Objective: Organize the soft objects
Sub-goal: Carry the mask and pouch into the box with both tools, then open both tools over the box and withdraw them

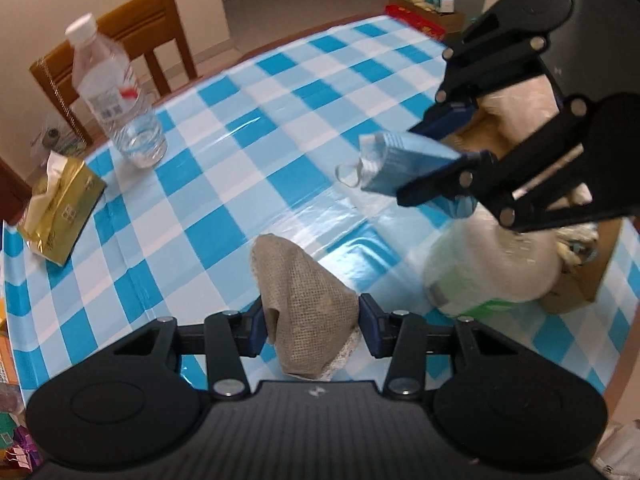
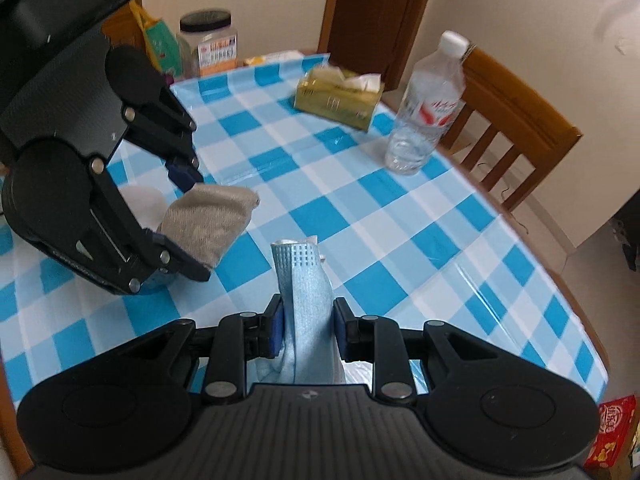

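In the left wrist view, the left tool (image 1: pixel 311 322) is closed onto a folded burlap cloth (image 1: pixel 306 300), held up off the checked tabletop (image 1: pixel 224 184). The right tool (image 1: pixel 448 148) comes in from the right edge, pinching a blue face mask (image 1: pixel 404 164) whose ear loop dangles free. Behind it, at the right edge of the tabletop, stands a cardboard box (image 1: pixel 592 280) with a white plastic-wrapped roll (image 1: pixel 476 268) leaning at its front and pale soft things inside. My judgement is that the box is the collecting place and that the work is midway: some soft things are already in it and two are in the air, not yet put down. A water bottle (image 1: pixel 116 96) and a gold tissue pack (image 1: pixel 60 208) sit toward the far-left corner; the print on both is too blurred to read.

In the right wrist view, the right tool (image 2: pixel 306 326) grips the face mask (image 2: pixel 304 292) upright between its pads, above the tabletop (image 2: pixel 360 208). The left tool (image 2: pixel 182 216) holds the burlap cloth (image 2: pixel 208 220) near the left edge. The box is out of sight here. The water bottle (image 2: pixel 428 108) carries a red-and-white label that I cannot make out, and the tissue pack (image 2: pixel 340 100) likewise. A clear jar (image 2: pixel 208 44) with a black lid stands beyond the far edge, its label unreadable. A red packet (image 2: pixel 616 436) on the floor shows Chinese characters that are too small to tell.
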Action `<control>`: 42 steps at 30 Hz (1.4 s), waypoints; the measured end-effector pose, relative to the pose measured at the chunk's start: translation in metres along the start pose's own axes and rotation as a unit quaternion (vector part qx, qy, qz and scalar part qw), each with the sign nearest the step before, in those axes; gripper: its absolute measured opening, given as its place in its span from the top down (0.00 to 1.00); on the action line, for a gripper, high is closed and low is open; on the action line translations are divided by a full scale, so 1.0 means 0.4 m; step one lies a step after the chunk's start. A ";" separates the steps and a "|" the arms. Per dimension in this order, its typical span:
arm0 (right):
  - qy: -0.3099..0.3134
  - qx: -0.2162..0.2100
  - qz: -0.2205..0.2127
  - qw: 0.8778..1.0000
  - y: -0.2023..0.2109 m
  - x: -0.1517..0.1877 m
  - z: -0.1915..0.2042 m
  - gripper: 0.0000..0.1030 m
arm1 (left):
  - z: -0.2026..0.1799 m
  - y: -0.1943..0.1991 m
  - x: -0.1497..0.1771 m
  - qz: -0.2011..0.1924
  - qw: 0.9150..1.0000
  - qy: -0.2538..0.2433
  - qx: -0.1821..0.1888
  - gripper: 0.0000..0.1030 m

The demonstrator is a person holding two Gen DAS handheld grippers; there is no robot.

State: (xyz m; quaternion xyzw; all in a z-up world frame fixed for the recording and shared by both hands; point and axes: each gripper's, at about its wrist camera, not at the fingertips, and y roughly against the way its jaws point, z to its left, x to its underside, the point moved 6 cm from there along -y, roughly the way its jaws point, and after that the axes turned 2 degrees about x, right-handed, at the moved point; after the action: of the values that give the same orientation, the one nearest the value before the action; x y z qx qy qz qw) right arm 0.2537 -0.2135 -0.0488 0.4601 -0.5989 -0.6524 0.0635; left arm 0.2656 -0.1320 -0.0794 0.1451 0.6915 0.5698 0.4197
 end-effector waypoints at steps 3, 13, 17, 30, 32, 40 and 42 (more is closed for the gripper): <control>-0.013 0.007 -0.007 1.000 0.063 0.022 0.006 0.71 | -0.038 0.038 0.002 -0.008 1.000 -0.015 0.008 0.57; -0.078 0.066 0.015 0.995 0.220 0.187 0.023 0.71 | -0.197 0.148 0.014 -0.043 0.995 -0.083 0.046 0.57; -0.109 0.097 0.042 0.988 0.254 0.278 0.003 0.71 | -0.263 0.170 0.011 -0.057 0.990 -0.107 0.066 0.57; -0.190 0.137 0.053 0.971 0.292 0.525 -0.067 0.07 | -0.461 0.145 -0.062 -0.073 0.984 -0.131 0.096 0.57; -0.200 0.136 0.045 0.969 0.302 0.547 -0.067 0.03 | -0.496 0.132 -0.079 -0.072 0.984 -0.134 0.094 0.57; -0.258 0.151 0.029 0.954 0.339 0.639 -0.037 0.00 | -0.608 0.069 -0.138 -0.073 0.985 -0.124 0.099 0.56; -0.273 0.150 0.023 0.950 0.350 0.657 -0.028 0.00 | -0.629 0.053 -0.148 -0.073 0.985 -0.124 0.099 0.45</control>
State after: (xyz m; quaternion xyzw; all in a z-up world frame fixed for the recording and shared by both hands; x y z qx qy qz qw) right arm 0.0463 -0.4267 -0.0674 0.2547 -0.6947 -0.6541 -0.1571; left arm 0.1079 -0.3332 -0.0361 0.2042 0.6957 0.4439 0.5265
